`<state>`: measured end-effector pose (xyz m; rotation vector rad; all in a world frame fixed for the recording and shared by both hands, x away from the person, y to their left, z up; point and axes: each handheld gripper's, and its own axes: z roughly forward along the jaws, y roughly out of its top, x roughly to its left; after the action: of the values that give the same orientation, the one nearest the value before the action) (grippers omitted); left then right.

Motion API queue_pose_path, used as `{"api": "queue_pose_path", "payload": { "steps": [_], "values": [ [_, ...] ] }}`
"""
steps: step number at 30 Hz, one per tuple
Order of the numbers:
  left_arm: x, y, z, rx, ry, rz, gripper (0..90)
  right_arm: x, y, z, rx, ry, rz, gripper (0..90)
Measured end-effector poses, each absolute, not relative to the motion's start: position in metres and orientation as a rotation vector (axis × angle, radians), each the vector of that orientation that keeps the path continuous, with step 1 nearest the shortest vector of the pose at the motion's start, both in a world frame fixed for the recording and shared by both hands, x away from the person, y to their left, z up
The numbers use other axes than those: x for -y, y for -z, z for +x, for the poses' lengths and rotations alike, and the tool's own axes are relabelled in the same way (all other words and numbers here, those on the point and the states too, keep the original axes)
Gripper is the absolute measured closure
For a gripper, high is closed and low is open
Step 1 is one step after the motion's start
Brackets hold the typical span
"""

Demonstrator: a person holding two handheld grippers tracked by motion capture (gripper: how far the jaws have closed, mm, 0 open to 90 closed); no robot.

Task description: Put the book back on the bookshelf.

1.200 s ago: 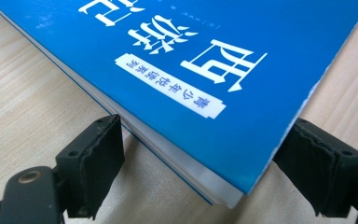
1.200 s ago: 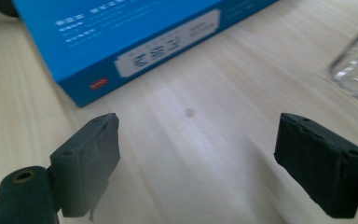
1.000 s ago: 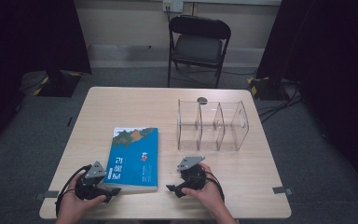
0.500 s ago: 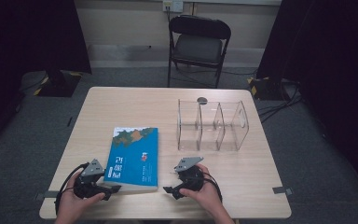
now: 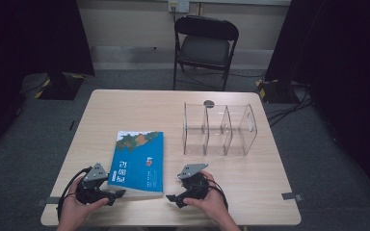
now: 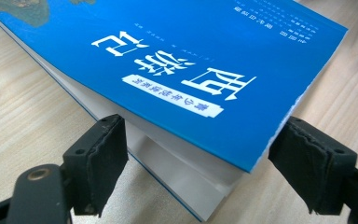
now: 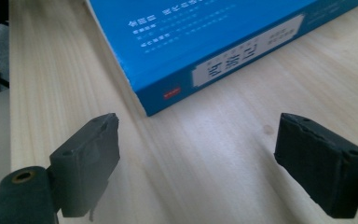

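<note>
Left gripper (image 6: 198, 154) jaws are closing around the book (image 5: 138, 162) corner to lift it (not yet pinching); right gripper (image 7: 196, 163) waits open nearby.

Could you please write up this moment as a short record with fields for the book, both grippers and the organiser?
book: blue book flat on the wooden table, near the front edge
left gripper: left gripper at the book's near corner, jaws either side, have just been closing; contact unclear
right gripper: right gripper open, aimed at the book's spine, nothing between the jaws
organiser: clear organiser, compartments empty
</note>
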<state>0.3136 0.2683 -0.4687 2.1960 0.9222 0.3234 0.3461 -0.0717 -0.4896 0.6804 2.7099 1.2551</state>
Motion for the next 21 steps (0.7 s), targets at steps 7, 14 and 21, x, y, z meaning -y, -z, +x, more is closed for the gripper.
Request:
{"api": "queue_pose_path", "payload": {
  "steps": [7, 14, 21],
  "values": [
    [-0.2685, 0.469, 0.3135, -0.933, -0.315, 2.186, 19.5, 0.0681, 0.4897, 0.3447, -2.718, -1.252, 0.68, 13.3],
    [-0.2677, 0.4688, 0.3132, -0.942, -0.313, 2.185, 20.0, 0.0647, 0.4914, 0.3433, -2.727, -1.254, 0.665, 13.3],
    [-0.2665, 0.4671, 0.3137, -0.954, -0.303, 2.192, 20.1, 0.0644, 0.4836, 0.3423, -2.692, -1.298, 0.67, 13.3]
  ]
}}
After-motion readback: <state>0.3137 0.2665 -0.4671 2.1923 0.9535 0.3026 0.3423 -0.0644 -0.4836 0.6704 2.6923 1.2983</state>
